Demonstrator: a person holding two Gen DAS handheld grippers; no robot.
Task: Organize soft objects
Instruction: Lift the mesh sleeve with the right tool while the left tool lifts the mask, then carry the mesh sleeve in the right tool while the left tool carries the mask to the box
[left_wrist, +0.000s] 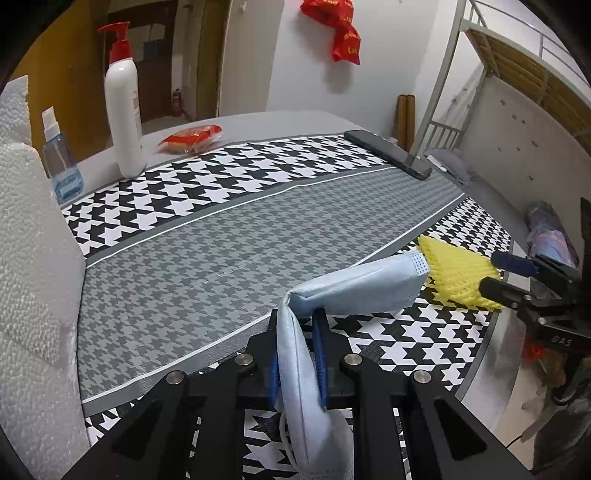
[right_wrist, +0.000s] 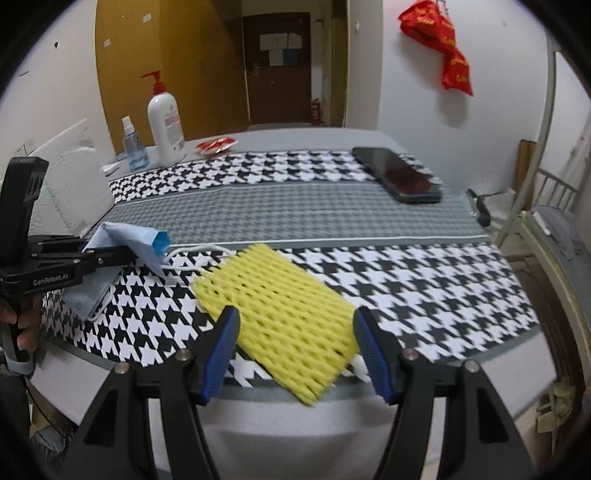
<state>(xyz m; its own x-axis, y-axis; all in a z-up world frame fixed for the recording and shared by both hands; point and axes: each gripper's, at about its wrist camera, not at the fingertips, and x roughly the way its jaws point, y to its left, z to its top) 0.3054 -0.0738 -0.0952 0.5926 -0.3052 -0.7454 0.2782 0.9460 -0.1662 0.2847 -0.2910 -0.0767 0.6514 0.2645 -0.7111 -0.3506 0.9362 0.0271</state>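
Big grey table (right_wrist: 295, 417) with a houndstooth mat (left_wrist: 207, 236) on it. On the mat's near strip lies a yellow foam net (right_wrist: 280, 317), flat, sitting loose between the spread-apart jaws of the right gripper (right_wrist: 295, 350), so nothing's grasped there. Just beside it, the left gripper (left_wrist: 297, 350) is clamped on a light blue face mask (left_wrist: 354, 284), which is folded over, with its far end touching the net. A dark phone (right_wrist: 399, 173) rests at the far side.

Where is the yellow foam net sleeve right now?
The yellow foam net sleeve lies flat on the houndstooth mat at the near edge, between the open right gripper fingers, right of the blue face mask.
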